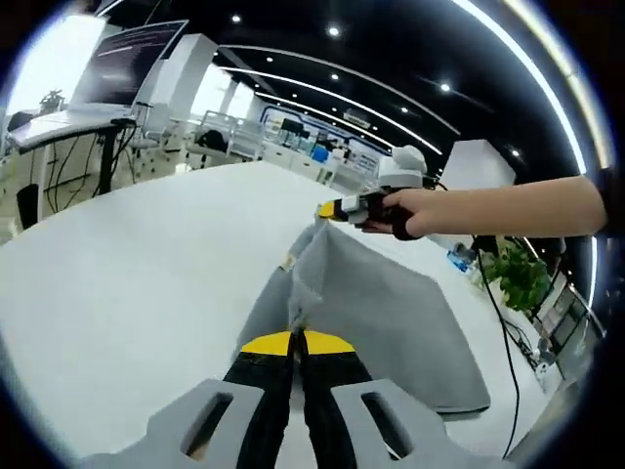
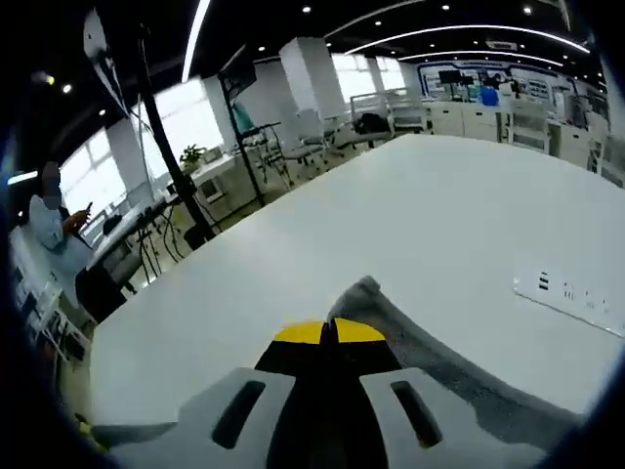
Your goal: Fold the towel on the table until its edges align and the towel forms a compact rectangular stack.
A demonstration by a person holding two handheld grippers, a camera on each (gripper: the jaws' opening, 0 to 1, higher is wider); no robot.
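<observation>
A grey towel [image 1: 391,322] lies partly lifted over the white table [image 1: 146,264]. My left gripper [image 1: 297,339] is shut on one corner of the towel, the cloth bunched just past its yellow tips. My right gripper [image 1: 337,209], held by a person's hand [image 1: 415,210], pinches the far corner and holds it raised. In the right gripper view the right gripper [image 2: 329,330] is shut on a grey towel edge [image 2: 391,327] that trails down to the right over the table [image 2: 410,215].
A power strip [image 2: 571,290] lies on the table to the right. A green plant [image 1: 518,276] and a bottle [image 1: 459,259] stand past the table's far edge. Desks, chairs and a monitor [image 1: 127,59] lie beyond, and a person [image 2: 49,230] sits at the left.
</observation>
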